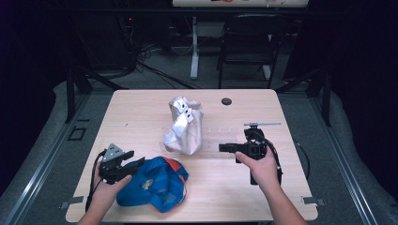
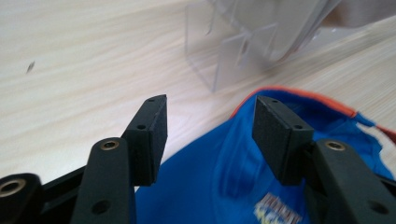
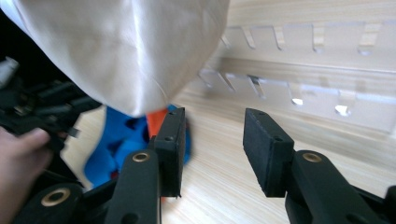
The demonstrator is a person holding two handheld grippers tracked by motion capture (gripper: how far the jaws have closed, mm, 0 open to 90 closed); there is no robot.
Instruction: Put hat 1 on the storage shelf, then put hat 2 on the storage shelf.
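Blue cap (image 1: 152, 183) lies at table's (image 1: 141, 101) near-left edge, just under left gripper (image 1: 136, 163); jaws spread, nothing pinched. Right gripper (image 1: 224, 147) also open and empty, well apart, pointing at white cap (image 1: 184, 125) on clear rack (image 3: 303, 84) mid-table.

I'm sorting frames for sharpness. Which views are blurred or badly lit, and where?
High view: table evenly lit, surroundings nearly black. Left gripper view: blue cap fairly sharp, clear acrylic rack soft and hard to read. Right gripper view: white cap close, soft and bright, blue cap smeared.
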